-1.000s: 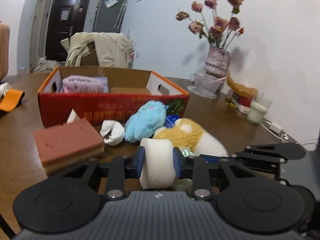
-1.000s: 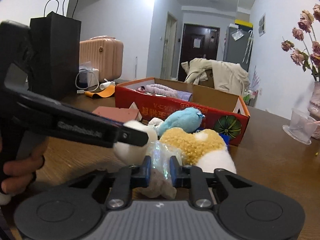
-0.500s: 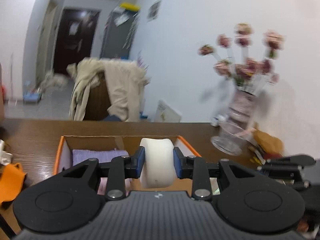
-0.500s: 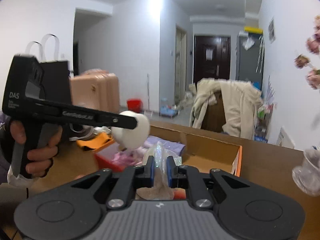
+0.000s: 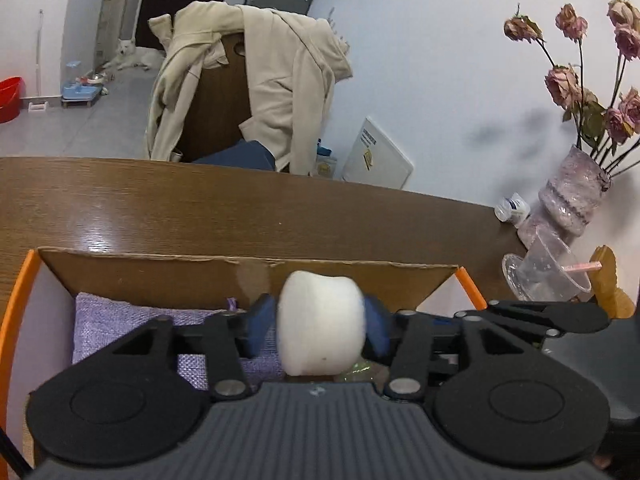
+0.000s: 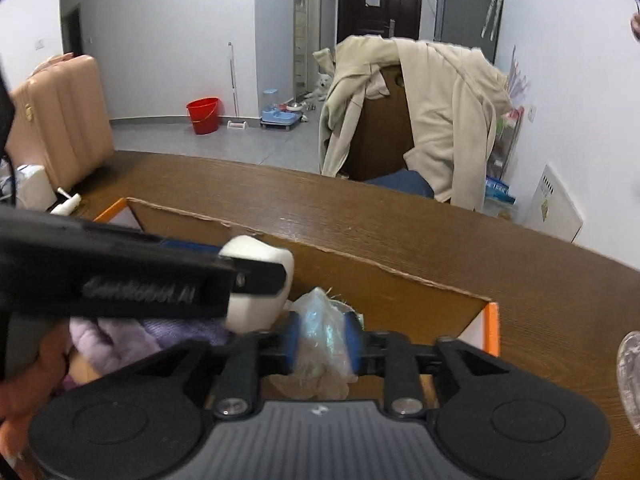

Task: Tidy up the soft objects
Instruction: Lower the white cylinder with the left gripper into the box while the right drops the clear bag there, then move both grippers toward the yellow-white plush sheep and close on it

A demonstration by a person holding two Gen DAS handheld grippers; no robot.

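My left gripper (image 5: 320, 326) holds a white foam sponge (image 5: 322, 322) over the open cardboard box (image 5: 160, 268) with orange rims; its blue pads stand a little wider than before beside the sponge. A purple cloth (image 5: 132, 320) lies in the box at the left. My right gripper (image 6: 324, 338) is shut on a crinkled clear plastic bag (image 6: 324, 336), also above the box (image 6: 380, 288). The left gripper's body (image 6: 120, 276) and the sponge (image 6: 256, 276) show at the left of the right wrist view.
A brown wooden table (image 5: 240, 208) carries the box. A vase of dried roses (image 5: 568, 200) and a clear plastic cup (image 5: 548, 272) stand at the right. A chair draped with a beige coat (image 5: 256, 80) is behind the table. A pink suitcase (image 6: 56, 120) stands left.
Both grippers have lifted from the pile of toys and moved forward over the box. The left gripper's pads have spread slightly around the sponge.
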